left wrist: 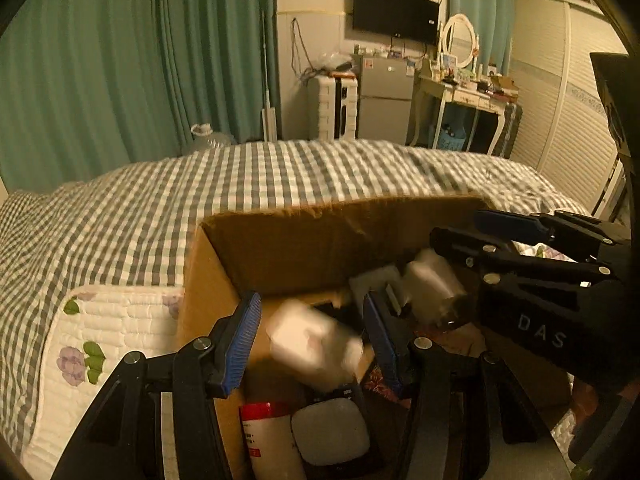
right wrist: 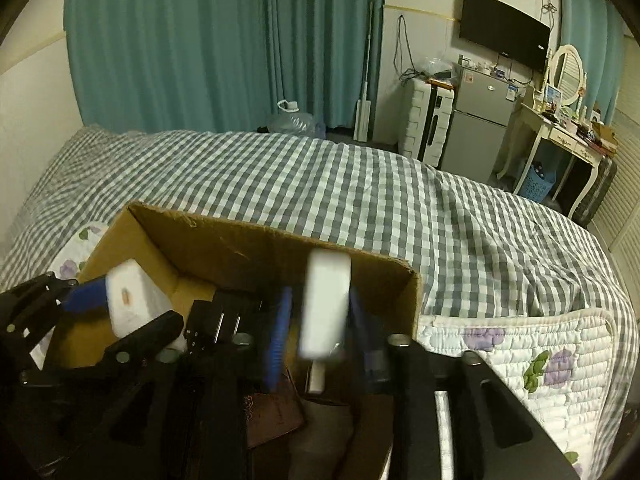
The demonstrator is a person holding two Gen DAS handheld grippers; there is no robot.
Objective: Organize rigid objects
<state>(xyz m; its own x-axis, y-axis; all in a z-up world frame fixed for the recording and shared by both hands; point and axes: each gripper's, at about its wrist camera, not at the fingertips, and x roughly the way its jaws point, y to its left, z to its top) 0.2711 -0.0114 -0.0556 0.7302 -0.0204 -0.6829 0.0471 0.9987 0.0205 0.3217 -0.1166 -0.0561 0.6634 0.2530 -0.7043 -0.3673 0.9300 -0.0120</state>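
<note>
Working over a gingham bedspread [left wrist: 280,184], soft and rumpled, with a quilted floral pad [left wrist: 112,320] lying on it. Using an open-topped cardboard box [left wrist: 304,240] as the collecting place, probably because its stiff matte brown walls are keeping hard items from sliding about on the cloth.

Tilting the left gripper [left wrist: 312,344] down into the box's near side, with its ribbed blue pads standing apart. Showing a gap beside the white block [left wrist: 316,340] between them, so not pressing on it. Judging by its blur, probably dropping it in.

Aiming the right gripper [right wrist: 320,332] into the box likewise, fingers parted around an upright white slab [right wrist: 326,300] with rounded corners, smeared and apparently loose rather than clamped.

Already lying on the box floor: a red-labelled white bottle [left wrist: 268,436], a smooth rounded grey case [left wrist: 330,430] and a black plug [right wrist: 212,320] — all hard-shelled and fit for stacking.
</note>
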